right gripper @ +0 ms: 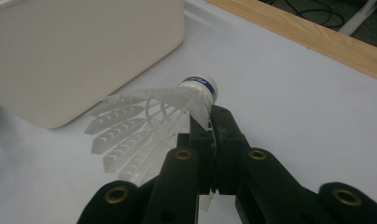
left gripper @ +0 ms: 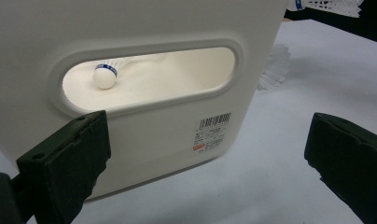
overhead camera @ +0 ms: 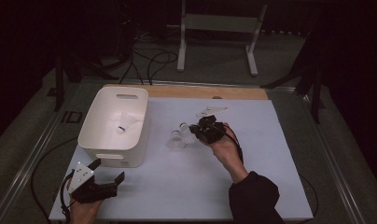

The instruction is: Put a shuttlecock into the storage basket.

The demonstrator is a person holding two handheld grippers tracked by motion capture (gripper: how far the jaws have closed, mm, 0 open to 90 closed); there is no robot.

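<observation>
White plastic everywhere, so we sweep from the left: the left gripper point(overhead camera: 107, 171) sits low at the near table edge, jaws spread wide and gripping nothing, pointed at the handle slot of the white rectangular plastic bin point(overhead camera: 94, 135). Through that slot, a white feathered shuttlecock with a blue band point(left gripper: 105, 75) lies on the bin floor, cork toward the camera. Moving right onto the pale blue table sheet point(overhead camera: 177, 182), a loose white shuttlecock point(overhead camera: 176, 140) rests just beside the held one. And now the right gripper point(right gripper: 211, 125), jaws clamped tight on the skirt of a white plastic shuttlecock with a blue-banded cork point(right gripper: 199, 88); its long axis lies roughly level, cork pointing away from the gripper, skirt fanning toward the bin.
</observation>
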